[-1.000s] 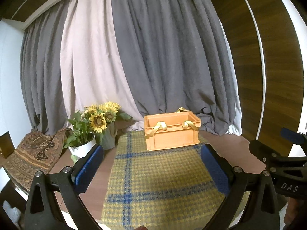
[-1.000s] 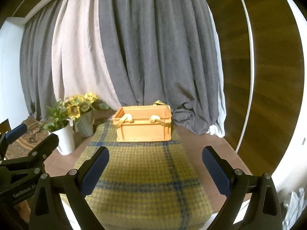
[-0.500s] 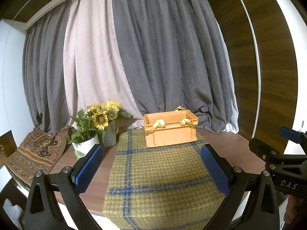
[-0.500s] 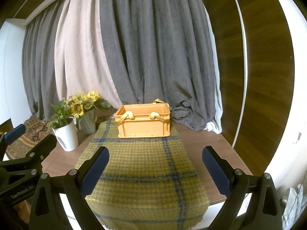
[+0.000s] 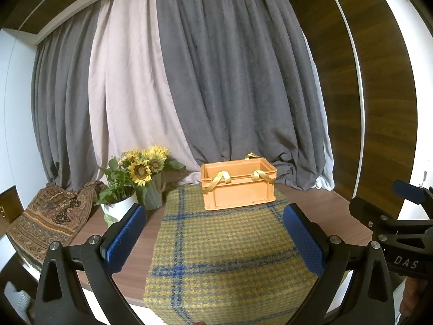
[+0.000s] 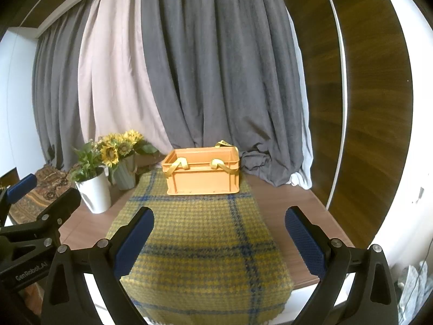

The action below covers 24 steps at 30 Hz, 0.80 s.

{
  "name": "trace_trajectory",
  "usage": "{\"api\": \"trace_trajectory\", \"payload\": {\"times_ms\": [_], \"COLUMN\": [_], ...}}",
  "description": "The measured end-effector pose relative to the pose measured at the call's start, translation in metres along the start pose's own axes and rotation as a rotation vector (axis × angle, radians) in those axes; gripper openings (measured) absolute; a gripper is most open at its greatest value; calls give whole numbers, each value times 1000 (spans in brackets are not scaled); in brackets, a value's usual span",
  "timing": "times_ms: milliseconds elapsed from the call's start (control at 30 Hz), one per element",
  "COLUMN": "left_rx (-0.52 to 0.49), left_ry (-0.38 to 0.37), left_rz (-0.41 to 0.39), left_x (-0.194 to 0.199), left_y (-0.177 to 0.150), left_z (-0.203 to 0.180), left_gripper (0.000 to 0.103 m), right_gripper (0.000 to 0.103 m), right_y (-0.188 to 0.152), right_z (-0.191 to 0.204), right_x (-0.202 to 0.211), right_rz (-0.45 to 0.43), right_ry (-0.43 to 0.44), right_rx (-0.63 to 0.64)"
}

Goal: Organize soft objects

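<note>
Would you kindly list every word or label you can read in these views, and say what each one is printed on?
"DAS": white letters on the right claw, seen at the right edge of the left wrist view; the rest is cut off.
"GenRobot.AI": on the left claw, seen in the right wrist view.
The orange crate shows no readable text.

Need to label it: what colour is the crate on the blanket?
Orange crate, with yellow straps; right wrist view.

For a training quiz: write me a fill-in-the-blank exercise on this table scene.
1. The orange crate stands on the yellow plaid ____.
2. The flowers left of the crate are ____.
3. Both the left tool and the right tool are ____, holding nothing.
4. The curtains behind the crate are grey and ____.

Missing words: blanket; sunflowers; open; pink
</note>
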<state>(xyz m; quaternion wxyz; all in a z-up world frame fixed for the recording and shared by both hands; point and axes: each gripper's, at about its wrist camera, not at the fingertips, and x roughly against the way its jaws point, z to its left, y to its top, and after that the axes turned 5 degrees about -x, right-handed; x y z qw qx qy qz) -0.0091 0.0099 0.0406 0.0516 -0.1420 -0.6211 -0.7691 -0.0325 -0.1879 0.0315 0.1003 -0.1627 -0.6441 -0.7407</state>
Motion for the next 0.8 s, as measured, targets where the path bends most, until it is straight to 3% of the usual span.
{"api": "trace_trajectory", "payload": {"times_ms": [800], "left_rx": [3], "left_ry": [-2], "left_rz": [-4], "left_x": [-4], "left_y": [2], "left_z": [-3], "left_gripper": [103], "right_gripper": [99], "right_y": [-3], "right_z": [-5], "right_x": [-3], "right_rz": [2], "right_ry": [-10], "right_rx": [-1]}}
